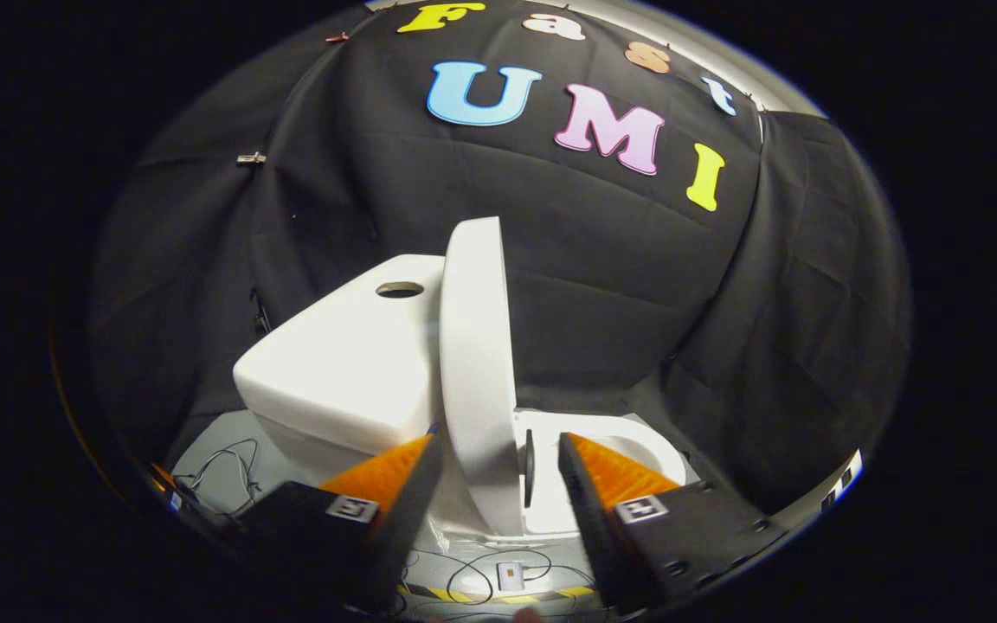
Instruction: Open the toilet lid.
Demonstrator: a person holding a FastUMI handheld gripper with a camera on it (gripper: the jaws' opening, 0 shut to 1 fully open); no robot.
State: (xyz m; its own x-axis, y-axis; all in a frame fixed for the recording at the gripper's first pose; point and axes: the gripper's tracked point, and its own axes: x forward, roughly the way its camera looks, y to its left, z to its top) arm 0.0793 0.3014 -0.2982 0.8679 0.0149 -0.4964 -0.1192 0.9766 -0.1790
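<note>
Left of the fingers sits the toilet tank (338, 363), and against it the toilet lid (477, 363) stands nearly upright, its long axis vertical, its lower edge between the fingers. The gripper (498, 454) is spread wide, gripping nothing; whether the left finger touches the lid is unclear. Right lies the bowl (628, 437); the fingers' square markers carry no readable writing.

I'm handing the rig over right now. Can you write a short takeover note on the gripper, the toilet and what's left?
Gripper: open, fingers either side of the lid's edge; I cannot tell if either touches it.
Toilet lid: raised, standing about upright beside the tank. Seat down on the bowl.
Done: lid lifted.
Left: probably just ease the fingers back, checking the lid stays up.
</note>
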